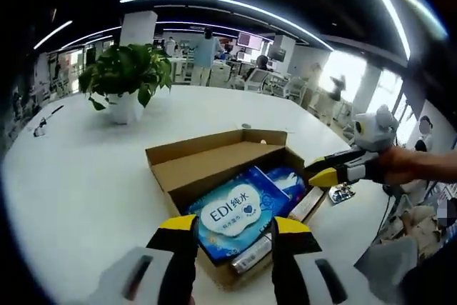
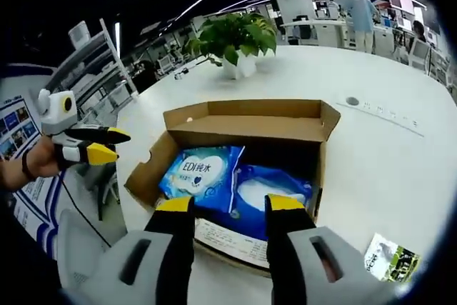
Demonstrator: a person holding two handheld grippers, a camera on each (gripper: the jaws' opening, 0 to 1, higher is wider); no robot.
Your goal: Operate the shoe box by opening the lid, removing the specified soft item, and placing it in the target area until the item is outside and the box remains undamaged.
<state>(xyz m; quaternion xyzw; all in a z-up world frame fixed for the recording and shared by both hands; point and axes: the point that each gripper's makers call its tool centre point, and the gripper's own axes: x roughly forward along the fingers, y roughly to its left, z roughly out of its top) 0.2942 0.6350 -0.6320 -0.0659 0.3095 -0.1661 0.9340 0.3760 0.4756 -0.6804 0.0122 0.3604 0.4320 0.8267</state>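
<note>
An open cardboard shoe box [image 1: 214, 164] [image 2: 251, 128] stands on the white table, its lid folded back. Inside lies a soft blue wipes pack [image 1: 234, 216] [image 2: 201, 169] printed "EDI", with a second blue soft pack [image 1: 287, 178] [image 2: 273, 191] beside it. My left gripper [image 1: 235, 225] hovers open just above the wipes pack at the box's near edge; seen from the other side, this left gripper [image 2: 108, 144] is held by a hand left of the box. My right gripper [image 2: 230, 203] is open over the box's near wall, and this right gripper [image 1: 323, 170] reaches in over the box's right corner.
A potted plant [image 1: 127, 76] [image 2: 237, 37] stands on the table [image 1: 78, 176] [image 2: 371, 169] beyond the box. A small printed packet [image 2: 389, 258] lies near the right gripper. A round table socket [image 2: 352, 101] sits behind the box. People and desks are far back.
</note>
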